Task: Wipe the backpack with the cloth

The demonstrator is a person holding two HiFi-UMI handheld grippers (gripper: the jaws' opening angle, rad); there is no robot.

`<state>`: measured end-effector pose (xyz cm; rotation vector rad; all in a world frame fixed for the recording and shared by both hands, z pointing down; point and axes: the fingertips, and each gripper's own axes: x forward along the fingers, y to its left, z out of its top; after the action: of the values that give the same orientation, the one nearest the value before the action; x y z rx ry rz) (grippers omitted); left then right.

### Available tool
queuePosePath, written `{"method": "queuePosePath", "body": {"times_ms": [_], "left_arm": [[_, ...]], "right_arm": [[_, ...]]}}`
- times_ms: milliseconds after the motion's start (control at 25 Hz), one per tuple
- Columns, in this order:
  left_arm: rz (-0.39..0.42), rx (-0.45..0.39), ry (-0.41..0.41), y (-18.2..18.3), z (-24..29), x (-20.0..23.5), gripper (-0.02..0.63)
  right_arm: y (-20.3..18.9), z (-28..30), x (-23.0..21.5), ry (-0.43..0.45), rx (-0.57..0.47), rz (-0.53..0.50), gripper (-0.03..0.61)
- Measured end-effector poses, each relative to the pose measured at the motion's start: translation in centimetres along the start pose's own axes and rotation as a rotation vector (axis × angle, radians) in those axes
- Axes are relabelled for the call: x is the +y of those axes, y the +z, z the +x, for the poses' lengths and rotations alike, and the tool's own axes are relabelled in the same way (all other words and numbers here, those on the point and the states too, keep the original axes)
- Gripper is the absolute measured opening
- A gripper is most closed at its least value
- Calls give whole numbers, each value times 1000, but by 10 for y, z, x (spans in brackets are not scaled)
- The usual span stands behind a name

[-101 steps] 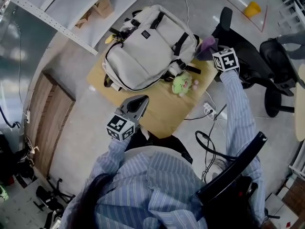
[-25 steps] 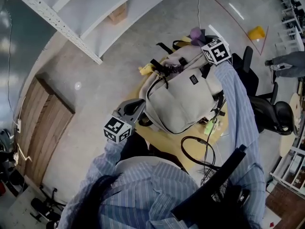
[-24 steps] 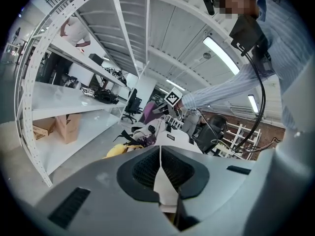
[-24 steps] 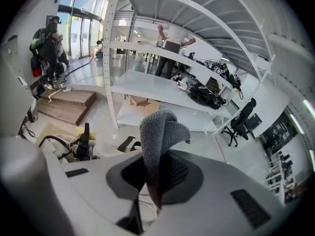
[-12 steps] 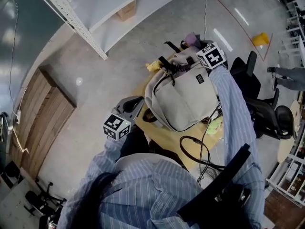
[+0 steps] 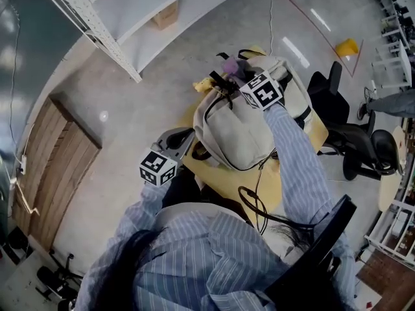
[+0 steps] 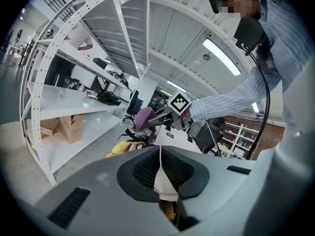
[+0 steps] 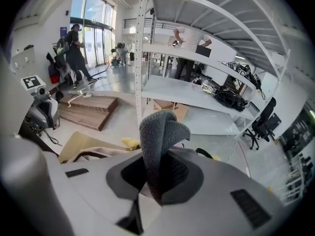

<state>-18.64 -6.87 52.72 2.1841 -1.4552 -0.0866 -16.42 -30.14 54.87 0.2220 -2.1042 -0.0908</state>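
Observation:
The cream backpack (image 6: pixel 241 129) lies on a tan table (image 6: pixel 290 173), its top end with black straps at the far side. My right gripper (image 6: pixel 238 75) is shut on a purple-grey cloth (image 6: pixel 230 63) and holds it at the pack's top end. The right gripper view shows the folded cloth (image 8: pixel 160 136) standing up between the jaws of that gripper (image 8: pixel 157 156). My left gripper (image 6: pixel 179 138) is shut, holds nothing, and hovers at the pack's near left edge. From the left gripper (image 7: pixel 160 163), the cloth (image 7: pixel 143 118) and the backpack (image 7: pixel 177 137) lie ahead.
A yellow object (image 6: pixel 202 84) lies by the pack's top. A black cable (image 6: pixel 254 199) loops over the table's near edge. Black office chairs (image 6: pixel 347 135) stand to the right. White shelving (image 6: pixel 123 24) with a cardboard box (image 6: pixel 165 15) runs along the far left. A wooden platform (image 6: pixel 52 167) sits left.
My right gripper has carried the cloth leftward across the top of the backpack, from its right corner to the strap end. The left gripper has stayed by the pack's near left edge.

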Motion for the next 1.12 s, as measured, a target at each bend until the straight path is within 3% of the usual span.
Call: {"method": "queuePosePath", "body": {"times_ms": [360,680,1120], "left_arm": [[9,8,-13,-8,-16,-11,12],[-12,13,10,-19,-35,-11,12],[-12,5,51,-17,-49,11,12]], "right_arm": [[1,3,82,73,-29,78,41],[4,-1,160,174,-40,22,41],[-6,-10,252,275,-64,80,41]]}}
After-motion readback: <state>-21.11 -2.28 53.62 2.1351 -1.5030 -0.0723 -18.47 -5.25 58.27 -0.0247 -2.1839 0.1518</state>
